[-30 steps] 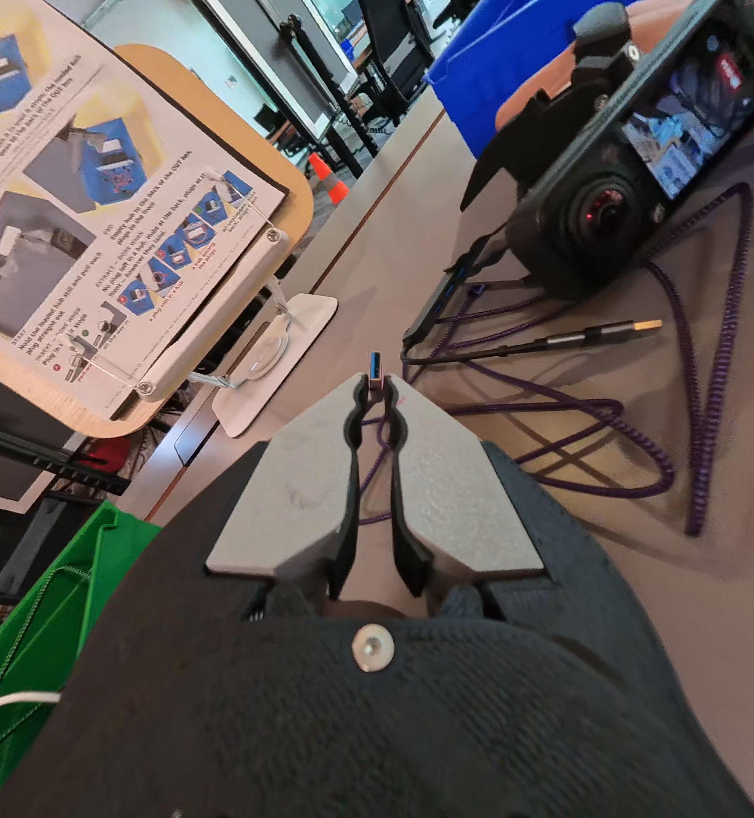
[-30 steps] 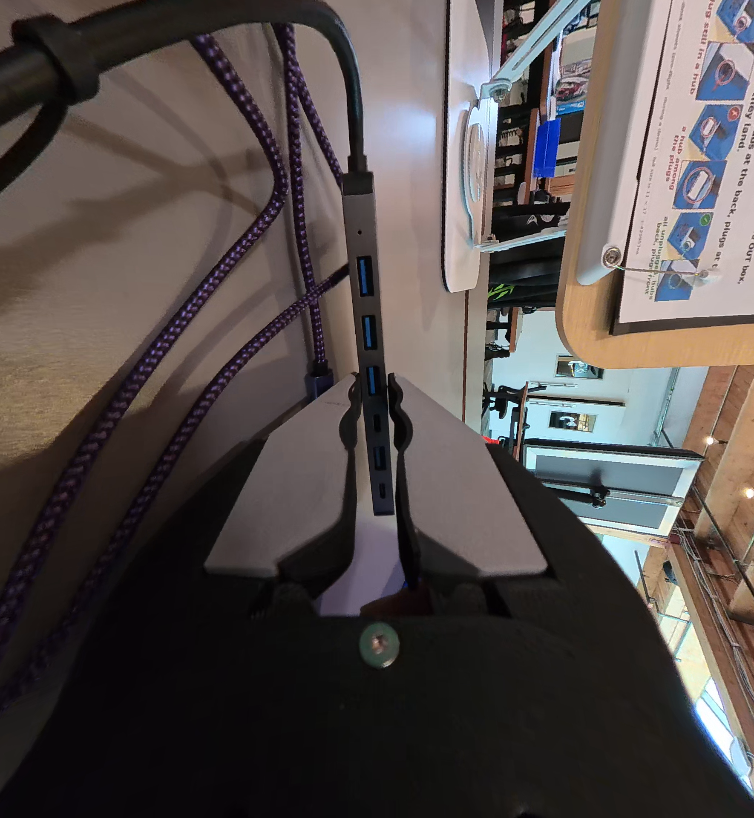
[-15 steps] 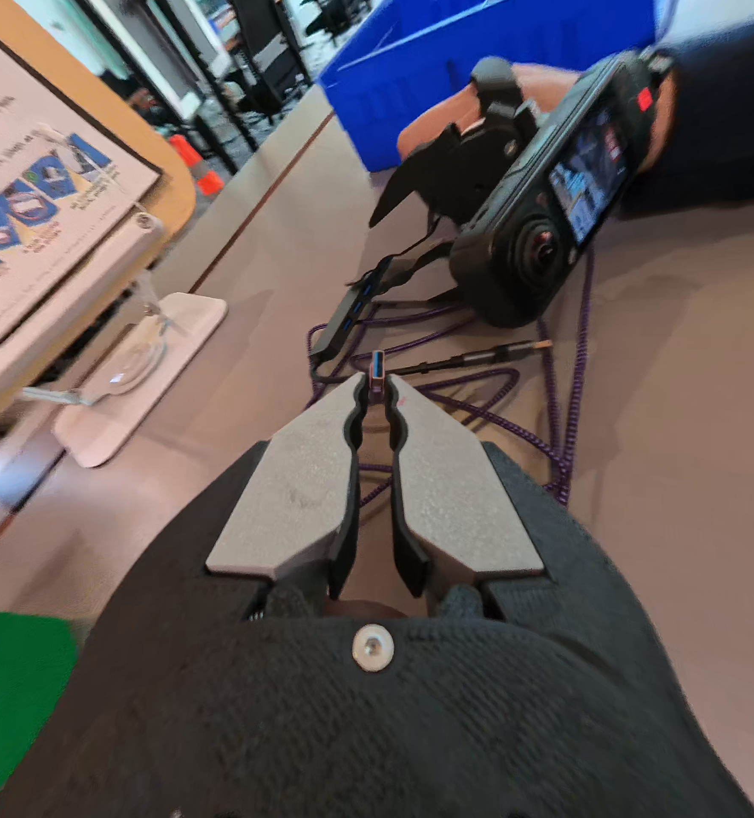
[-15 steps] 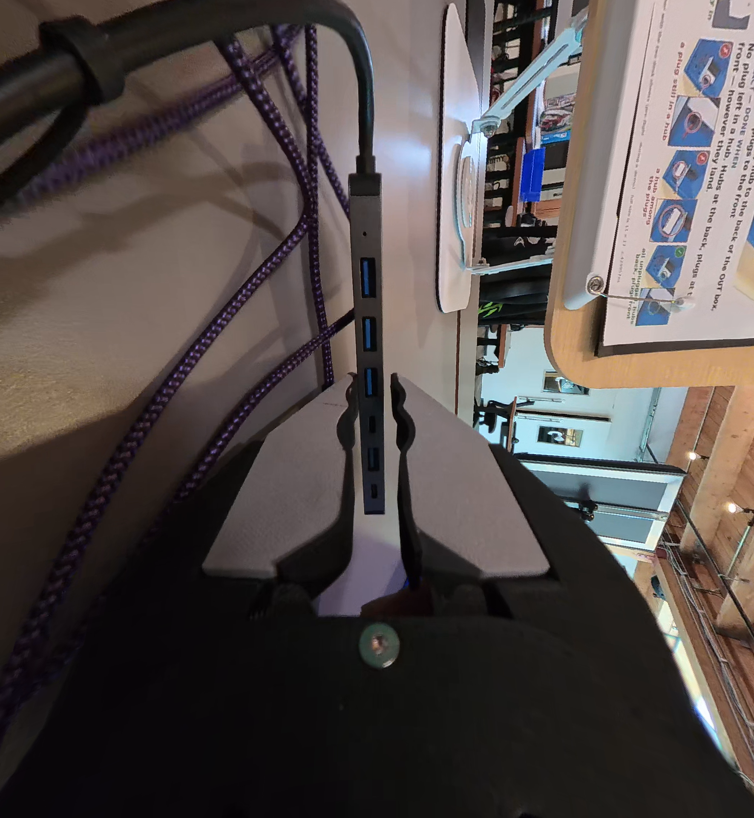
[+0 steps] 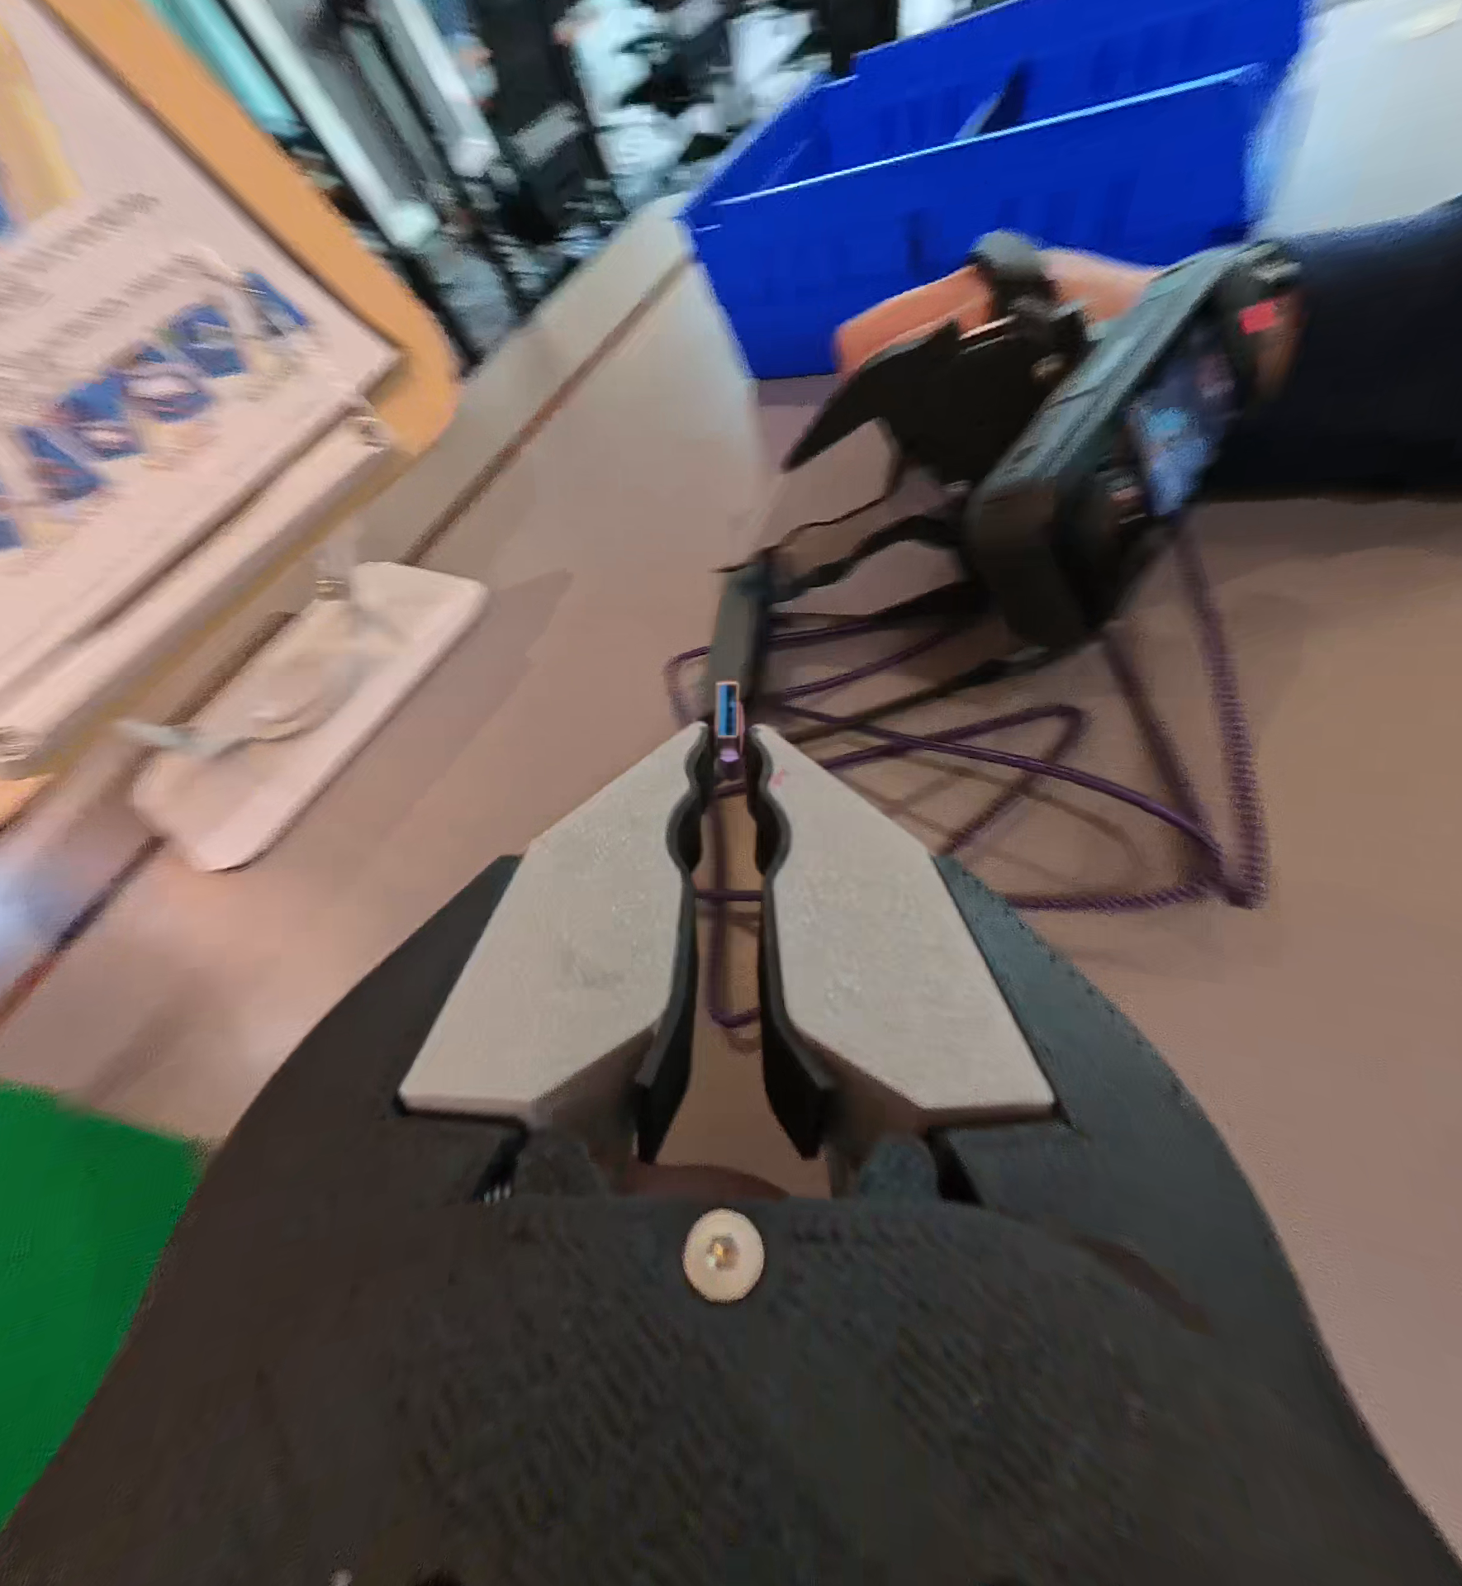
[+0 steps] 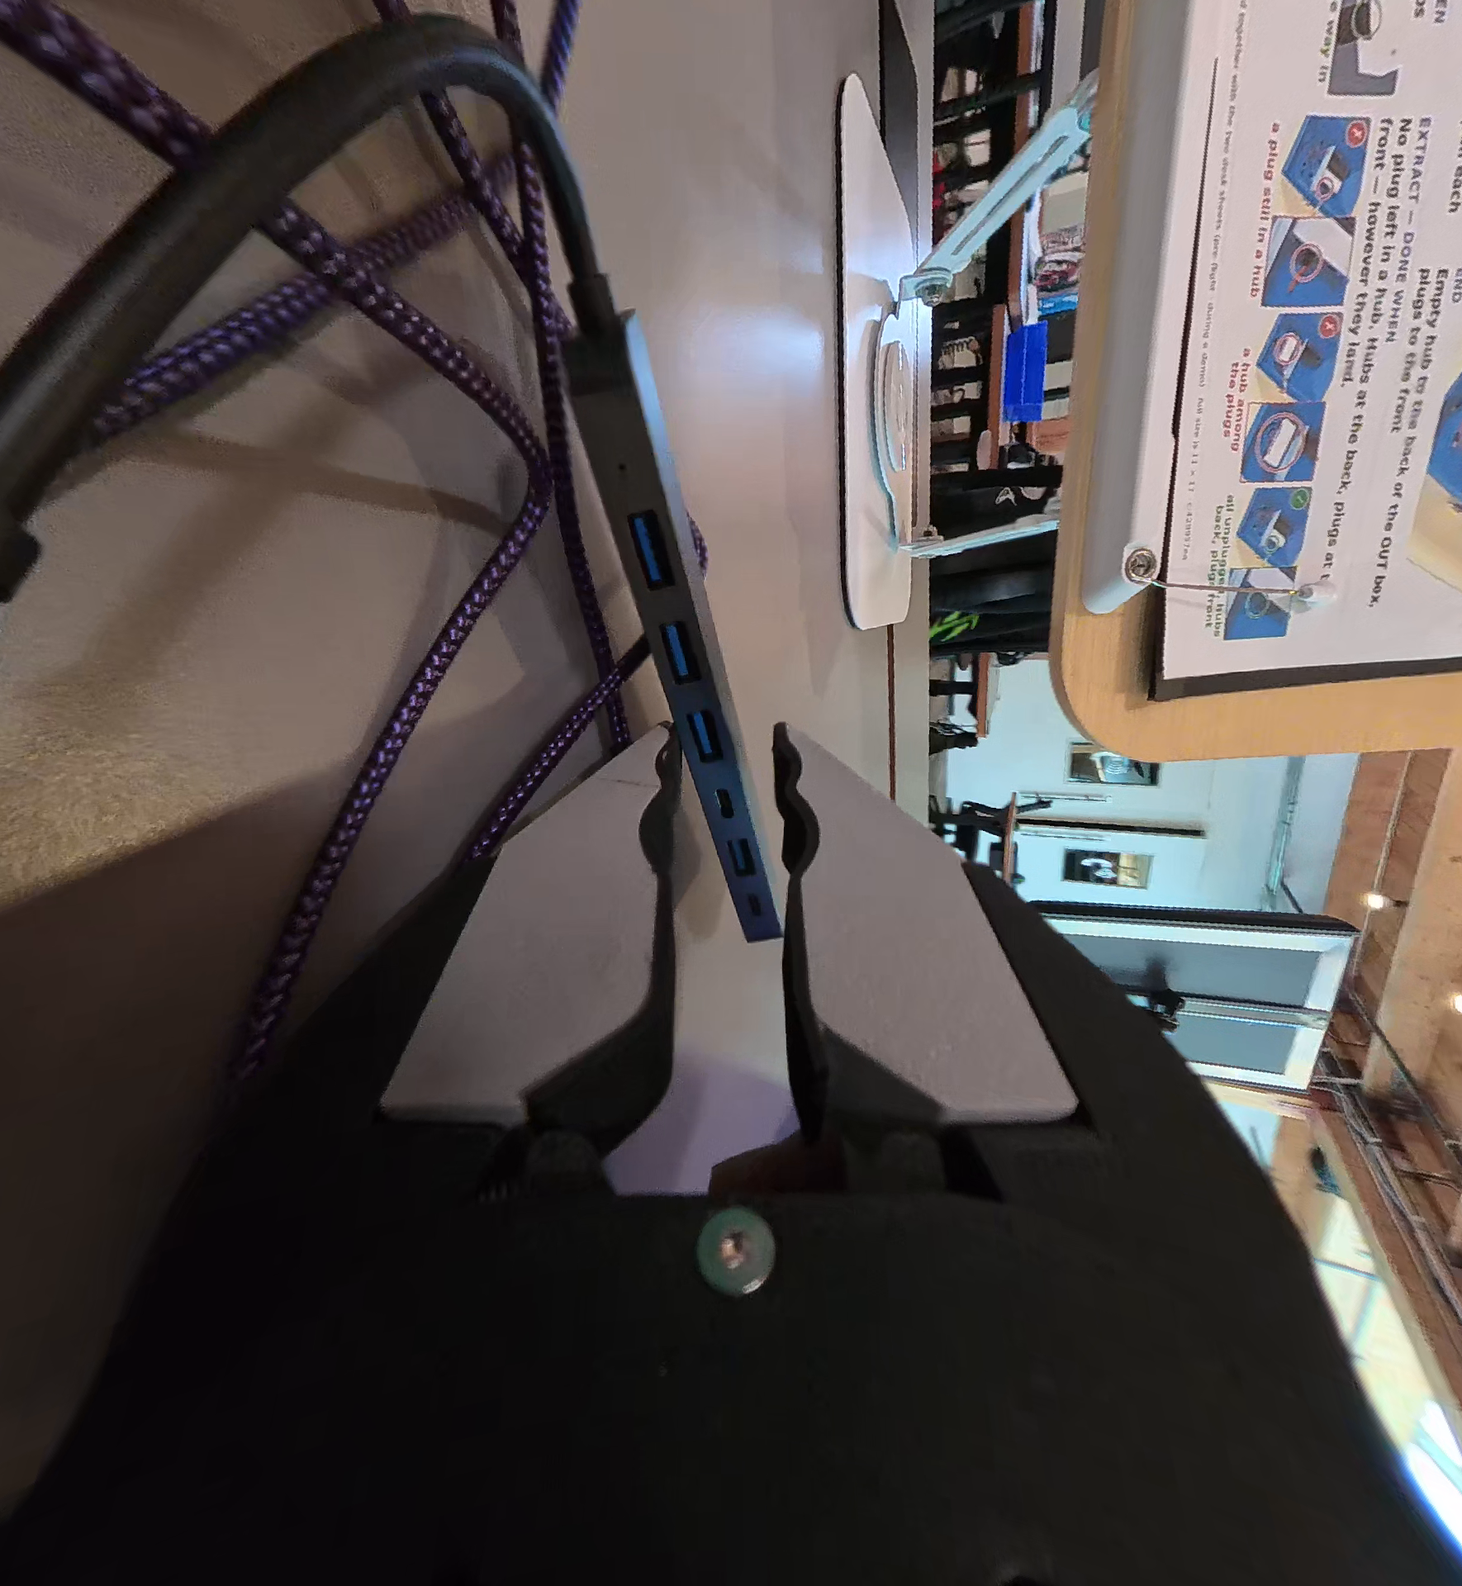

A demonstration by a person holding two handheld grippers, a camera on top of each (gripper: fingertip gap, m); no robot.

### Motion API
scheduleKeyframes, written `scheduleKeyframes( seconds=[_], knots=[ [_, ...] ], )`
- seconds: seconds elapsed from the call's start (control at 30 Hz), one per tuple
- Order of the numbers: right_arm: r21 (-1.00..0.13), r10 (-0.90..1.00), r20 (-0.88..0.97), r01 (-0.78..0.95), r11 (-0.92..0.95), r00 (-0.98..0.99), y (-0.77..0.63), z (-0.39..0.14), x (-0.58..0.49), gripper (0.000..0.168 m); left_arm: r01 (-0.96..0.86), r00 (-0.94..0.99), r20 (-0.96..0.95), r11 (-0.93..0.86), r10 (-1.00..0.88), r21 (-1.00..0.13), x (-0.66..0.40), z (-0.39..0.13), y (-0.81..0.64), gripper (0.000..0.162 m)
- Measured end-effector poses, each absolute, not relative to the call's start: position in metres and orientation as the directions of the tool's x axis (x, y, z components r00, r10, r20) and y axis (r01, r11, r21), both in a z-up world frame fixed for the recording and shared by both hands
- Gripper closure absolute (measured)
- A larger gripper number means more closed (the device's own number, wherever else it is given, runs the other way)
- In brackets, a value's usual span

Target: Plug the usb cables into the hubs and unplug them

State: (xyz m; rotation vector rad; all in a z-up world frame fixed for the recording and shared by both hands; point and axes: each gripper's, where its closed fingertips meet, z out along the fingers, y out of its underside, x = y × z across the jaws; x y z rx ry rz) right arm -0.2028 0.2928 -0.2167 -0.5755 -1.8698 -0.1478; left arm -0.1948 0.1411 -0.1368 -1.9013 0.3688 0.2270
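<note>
One slim grey USB hub (image 6: 676, 635) w/ a row of blue ports lies tilted between the fingers of the right gripper (image 6: 723, 747); its jaws stand apart, released, the hub's far end touching the left finger only. One thick black lead (image 6: 221, 197) runs from the hub's top. One blue-tipped USB plug (image 5: 727, 709) sits clenched at the tips of the left gripper (image 5: 726, 745), just short of the hub (image 5: 736, 618) on the table. Several purple braided cables (image 5: 1054, 772) loop across the beige tabletop (image 5: 1311, 1073). Beyond: one blue bin (image 5: 968, 197), an instruction sheet (image 6: 1345, 343) on a stand, blurred office furniture behind.
</note>
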Motion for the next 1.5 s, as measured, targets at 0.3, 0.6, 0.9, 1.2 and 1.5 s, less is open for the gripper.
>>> scheduleKeyframes(
  seconds=[0.3,0.6,0.9,1.2,1.5],
  knots=[
    [-0.291,0.416,0.865,0.394,0.872,-0.281,0.279,-0.214,-0.198,0.139,-0.543,0.767,-0.612,-0.313,0.192,-0.779,-0.230,-0.137,0.143,0.159],
    [-0.675,0.653,0.689,0.049,0.736,-0.316,0.215,-0.153,-0.177,0.152,-0.511,0.808,-0.564,-0.273,0.171,-0.815,-0.218,-0.139,0.150,0.159],
    [-0.674,0.652,0.718,-0.008,0.739,-0.243,0.163,-0.143,-0.204,0.151,-0.069,0.998,-0.067,-0.105,-0.022,-0.992,-0.198,-0.128,0.153,0.159],
    [-0.704,0.692,0.698,0.003,0.710,-0.182,0.152,-0.135,-0.215,0.155,0.089,0.994,0.091,-0.053,-0.052,-0.995,-0.196,-0.119,0.152,0.159],
    [-0.702,0.700,0.705,0.024,0.712,-0.114,0.153,-0.128,-0.220,0.157,0.232,0.972,0.232,-0.003,-0.047,-0.973,-0.205,-0.112,0.150,0.159]
  ],
)
